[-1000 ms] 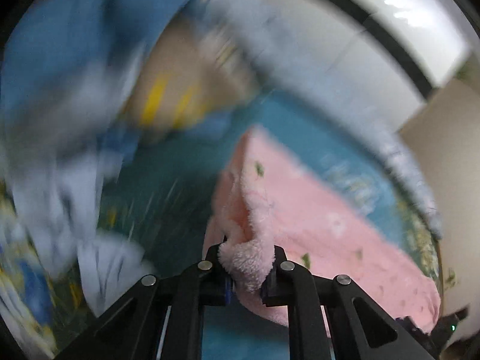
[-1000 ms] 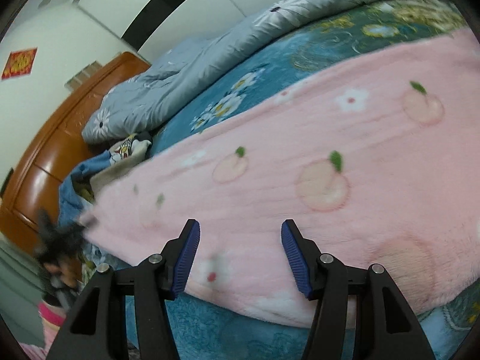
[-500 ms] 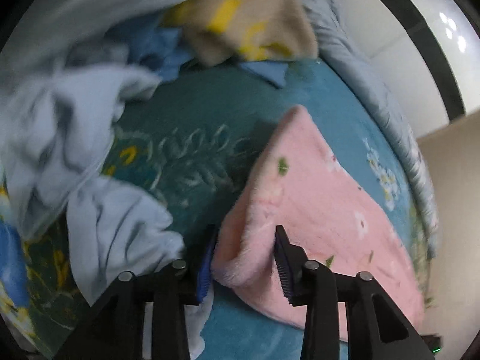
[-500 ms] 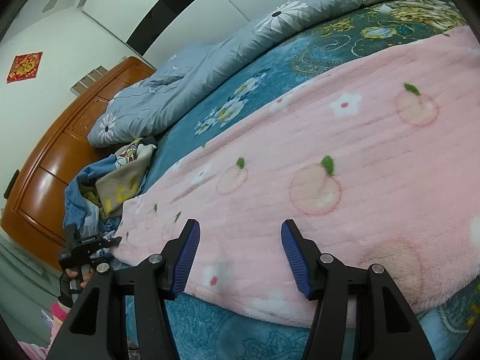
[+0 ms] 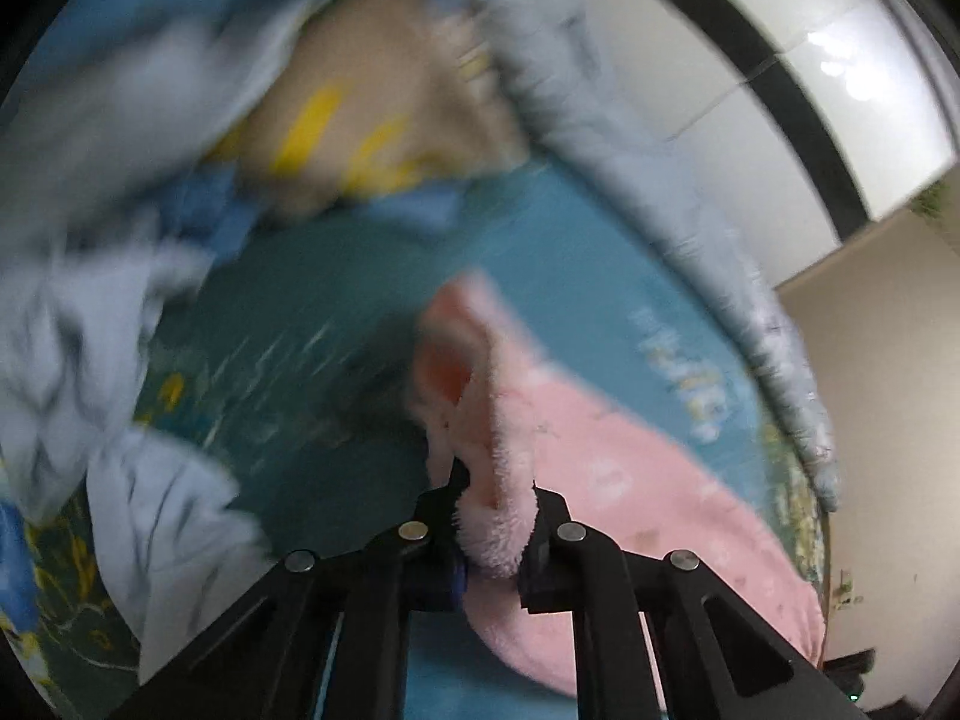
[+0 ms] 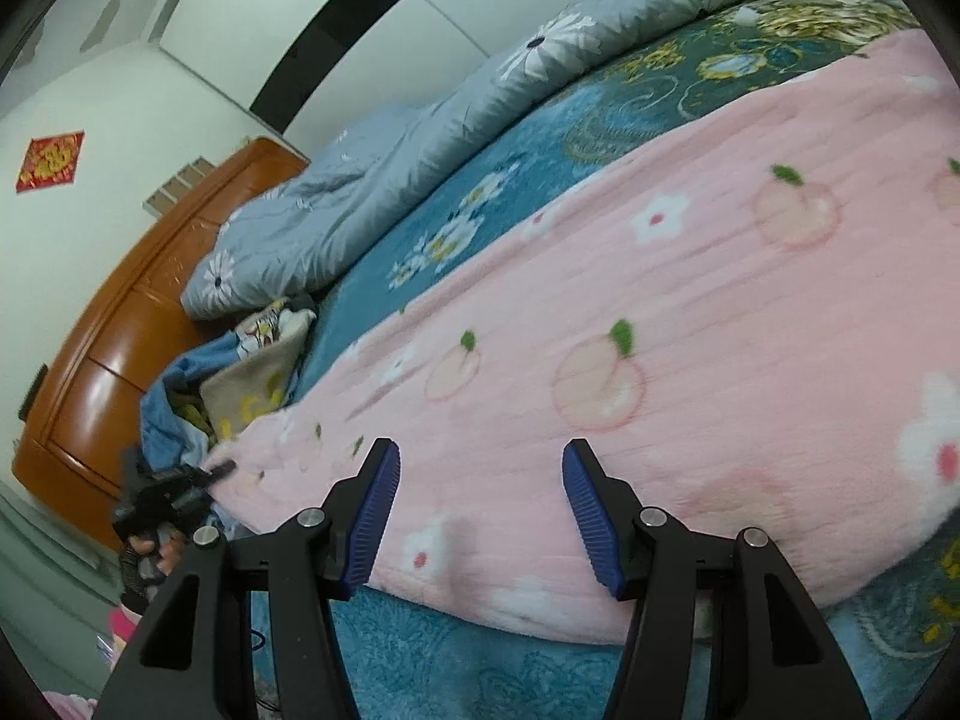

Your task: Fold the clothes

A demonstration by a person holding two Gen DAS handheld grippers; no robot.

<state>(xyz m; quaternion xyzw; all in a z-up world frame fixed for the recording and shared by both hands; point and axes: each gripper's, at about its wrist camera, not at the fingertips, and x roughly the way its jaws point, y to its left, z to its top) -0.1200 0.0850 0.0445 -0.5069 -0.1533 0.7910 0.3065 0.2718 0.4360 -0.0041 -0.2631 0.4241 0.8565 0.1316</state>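
I see a bed (image 6: 456,660) covered in a teal floral bedspread, with a pink fleece garment (image 6: 690,360) printed with peaches and white flowers spread flat across it. My left gripper (image 5: 495,531) has just closed its jaws and is clamped on a bunched corner of that pink garment (image 5: 630,498), the fluffy fold pinched between them and lifted off the bedspread. In the right wrist view, that gripper (image 6: 222,468) sits at about nine o'clock, at the garment's far corner. My right gripper (image 6: 477,510) hovers over the near edge of the garment with its jaws apart and nothing between them. A heap of other clothes (image 5: 138,192), blue, grey and beige, lies at ten o'clock in the blurred left view. A grey floral quilt (image 6: 420,156) lies along the far side.
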